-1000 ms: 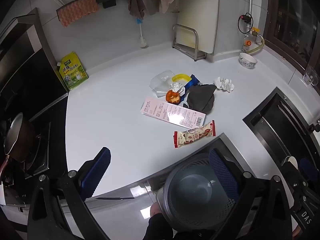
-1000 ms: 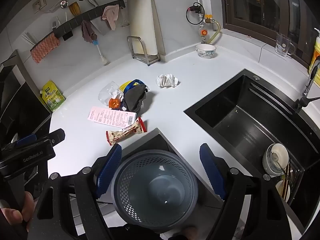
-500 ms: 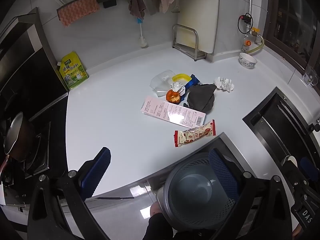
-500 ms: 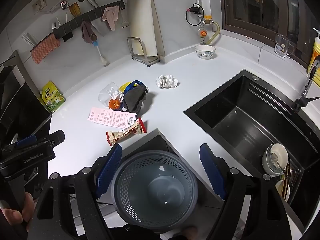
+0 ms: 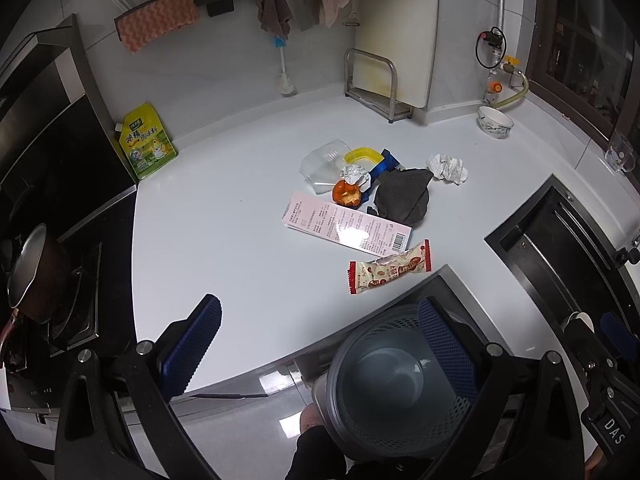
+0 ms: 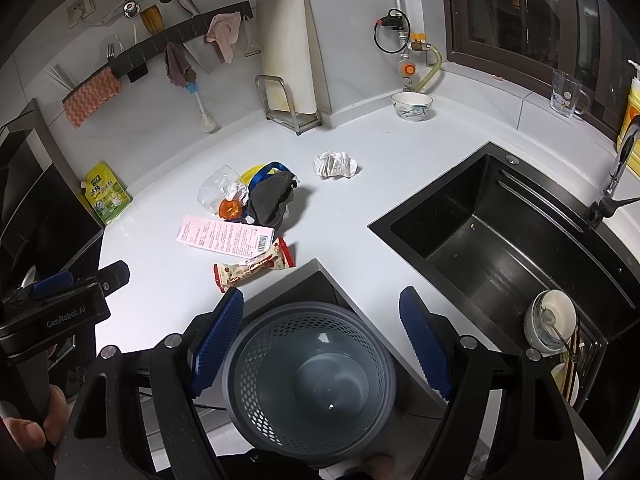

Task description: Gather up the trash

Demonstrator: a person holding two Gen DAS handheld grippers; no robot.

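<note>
Countertop (image 5: pixel 224 216) beneath both gaping tools (image 5: pixel 316 344) (image 6: pixel 322 336)

We see a grey mesh bin (image 6: pixel 310 380) standing upright below the counter edge. On the counter lie a snack wrapper (image 5: pixel 390 271), a pink receipt (image 5: pixel 348 226), a dark rag (image 5: pixel 404 198), orange peel (image 5: pixel 348 194) and crumpled paper (image 5: pixel 447 168).

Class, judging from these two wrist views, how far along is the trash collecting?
Nothing is done: the bin looks empty. Nothing is in hand: the left hand-held gripper and right hand-held gripper are open. Left on the counter: snack wrapper, receipt, crumpled paper and the pile.
</note>
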